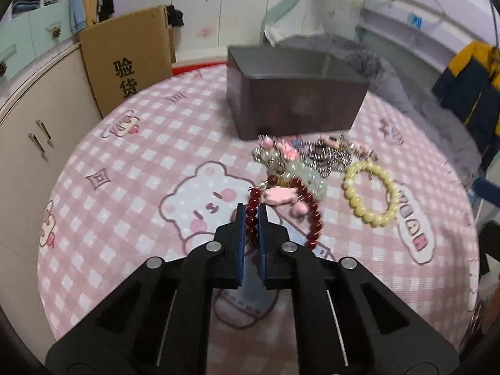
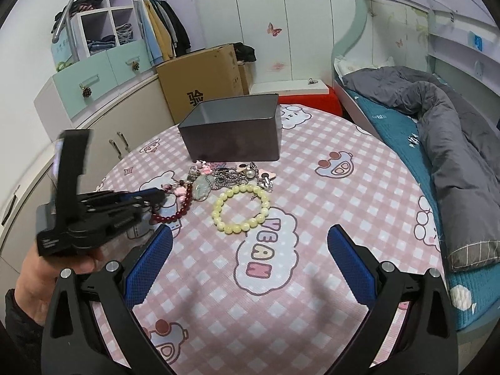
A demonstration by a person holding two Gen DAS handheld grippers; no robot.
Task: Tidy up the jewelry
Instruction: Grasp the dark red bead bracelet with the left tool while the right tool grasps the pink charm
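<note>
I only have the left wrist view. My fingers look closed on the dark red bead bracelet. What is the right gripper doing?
Observer: The right gripper is open and holds nothing, hovering over the tablecloth.
Operator: Is the grey box empty?
Observer: The right view shows only part of the inside of the grey box; nothing shows in that part.
Operator: Is the yellow bracelet free?
Observer: Yes, the yellow bracelet lies flat, apart from the left gripper and its dark red bracelet.
</note>
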